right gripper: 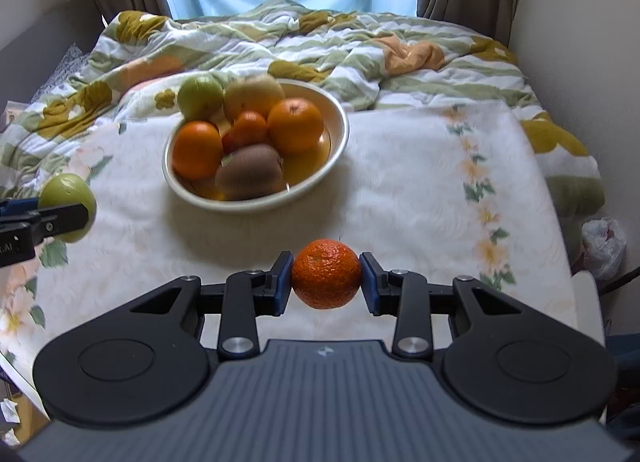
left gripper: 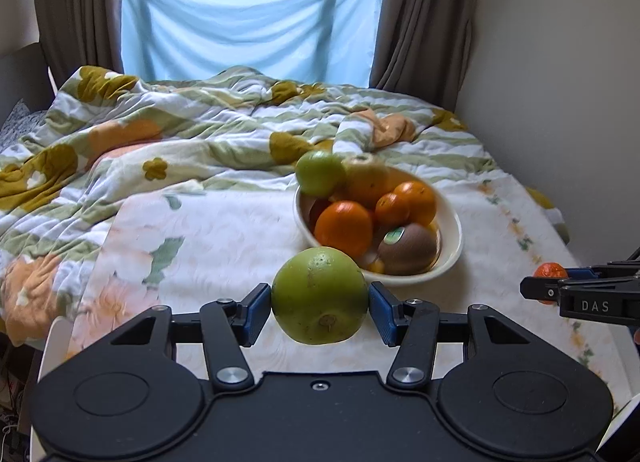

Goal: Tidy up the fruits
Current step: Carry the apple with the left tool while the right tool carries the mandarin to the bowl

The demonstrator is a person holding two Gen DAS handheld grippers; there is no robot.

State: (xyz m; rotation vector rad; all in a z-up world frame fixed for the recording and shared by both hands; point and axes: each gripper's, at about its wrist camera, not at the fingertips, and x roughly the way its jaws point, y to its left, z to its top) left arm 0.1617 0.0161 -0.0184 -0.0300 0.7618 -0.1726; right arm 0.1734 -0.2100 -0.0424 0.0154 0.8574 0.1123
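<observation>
Bedspread (right gripper: 400, 182) below: tools grip green fruit (left gripper: 320, 296), mandarin (right gripper: 326, 274).

Rumpled floral quilt (left gripper: 168, 130) (green stripes, mustard and peach flowers) covers the far half of the bed, with a paler flowered sheet (right gripper: 420, 182) spread nearer. Behind: brown curtains (left gripper: 76, 6) flanking a light blue cloth (left gripper: 248, 22) over the window. White plastic bag (right gripper: 604, 242) down the right side.
</observation>
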